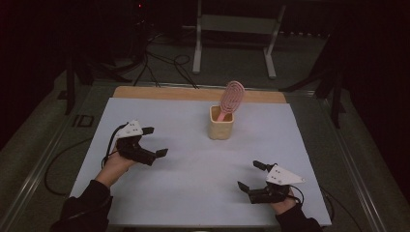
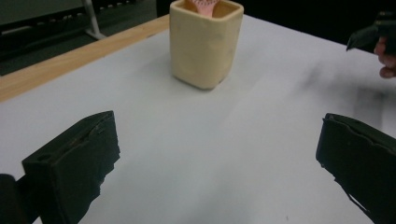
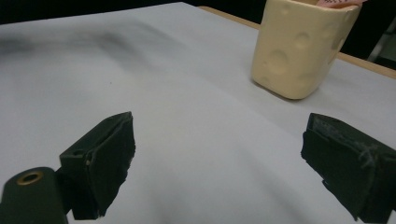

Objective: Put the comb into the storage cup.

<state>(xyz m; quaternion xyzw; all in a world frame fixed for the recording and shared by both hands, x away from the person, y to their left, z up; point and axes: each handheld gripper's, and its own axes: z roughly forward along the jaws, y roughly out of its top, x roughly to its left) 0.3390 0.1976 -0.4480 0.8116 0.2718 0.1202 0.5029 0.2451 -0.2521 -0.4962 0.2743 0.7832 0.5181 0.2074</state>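
White tabletop (image 1: 193,159): cup (image 1: 221,123) with brush (image 1: 231,98) beyond, between both spread tools.

A cup (image 1: 221,123) stands upright on the table (image 1: 183,193), toward its far edge, with a brush (image 1: 231,98) standing in it and leaning right. The left hand-held gripper (image 1: 155,141) sits near the cup's left; the right hand-held gripper (image 1: 250,175) is nearer the front edge, well apart.

A pale grey-white sheet covers the surface (image 1: 193,174), and a bare wooden strip shows along its far edge, top of the frame. Just right of centre, toward the top, a cream cup (image 1: 221,123) stands upright on the sheet.
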